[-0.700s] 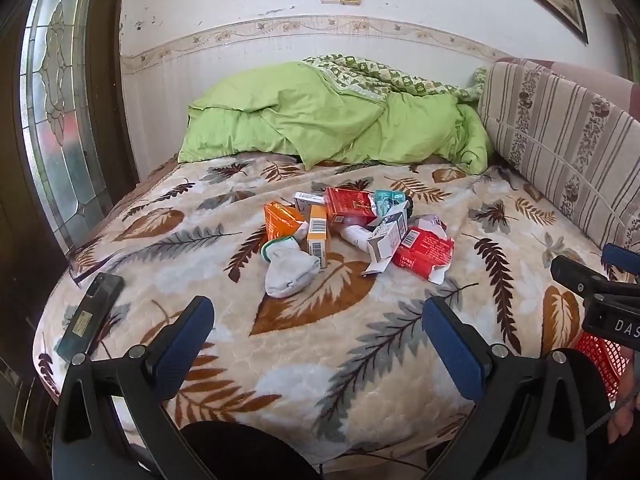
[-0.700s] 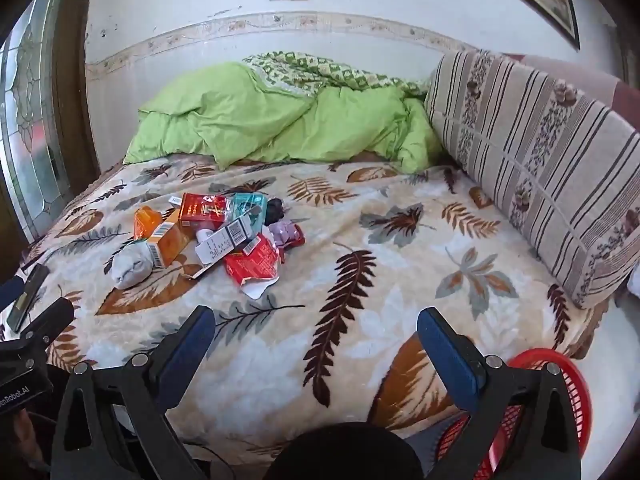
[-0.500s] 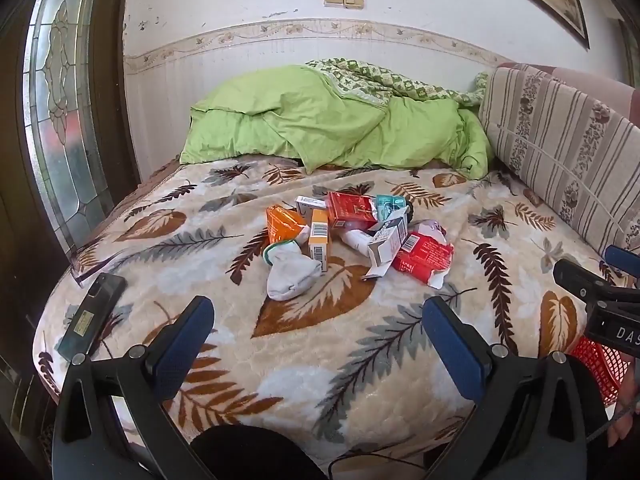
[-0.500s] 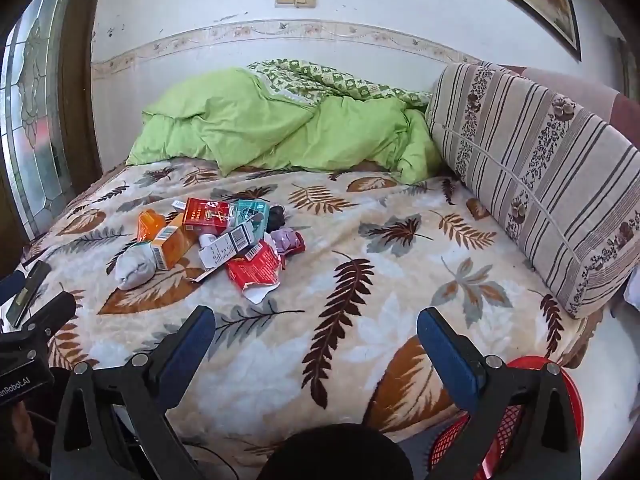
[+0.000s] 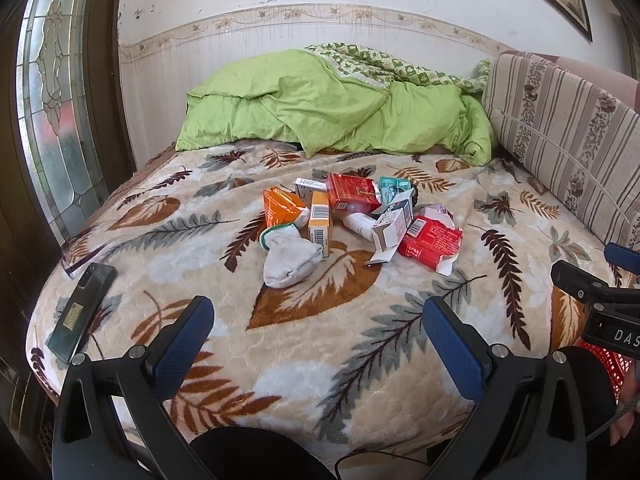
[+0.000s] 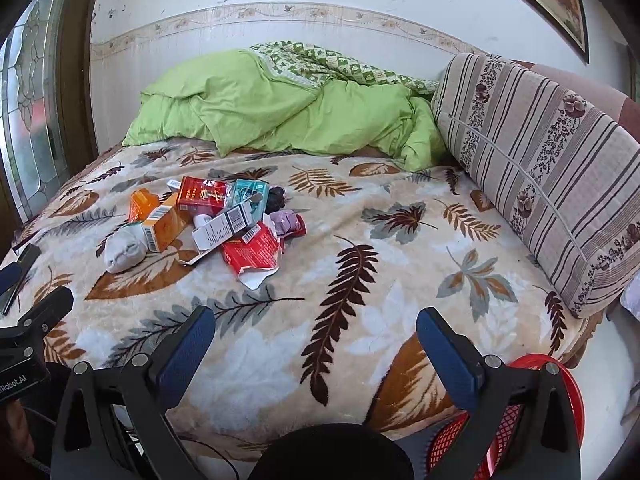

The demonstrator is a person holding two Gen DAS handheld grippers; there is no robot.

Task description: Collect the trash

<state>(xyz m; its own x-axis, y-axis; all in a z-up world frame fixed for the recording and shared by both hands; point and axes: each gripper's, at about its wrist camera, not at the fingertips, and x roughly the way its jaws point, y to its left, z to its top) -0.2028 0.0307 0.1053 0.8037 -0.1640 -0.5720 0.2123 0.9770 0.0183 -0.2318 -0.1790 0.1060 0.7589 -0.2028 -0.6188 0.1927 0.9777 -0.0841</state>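
A heap of trash lies mid-bed on the leaf-print blanket [image 5: 328,344]: a torn red packet [image 5: 430,242] [image 6: 252,252], a red box [image 5: 352,192] [image 6: 200,194], an orange carton [image 5: 320,224] [image 6: 164,226], an orange packet [image 5: 280,206], a white carton [image 5: 392,226] [image 6: 222,230], a teal packet [image 6: 250,194] and a grey sock [image 5: 290,258] [image 6: 122,250]. My left gripper [image 5: 318,324] hovers open above the blanket's near part, well short of the heap. My right gripper [image 6: 316,334] is open too, to the right of the heap, with nothing between its fingers.
A red mesh basket [image 6: 516,412] stands on the floor off the bed's near right corner. A dark phone [image 5: 82,310] lies at the bed's left edge. A green duvet [image 5: 328,108] is piled at the back, and a striped cushion [image 6: 540,168] lines the right side.
Both views have crept slightly closer to the bed and tilted a little; the heap sits lower in each frame. Both grippers stay open and nothing on the bed has moved.
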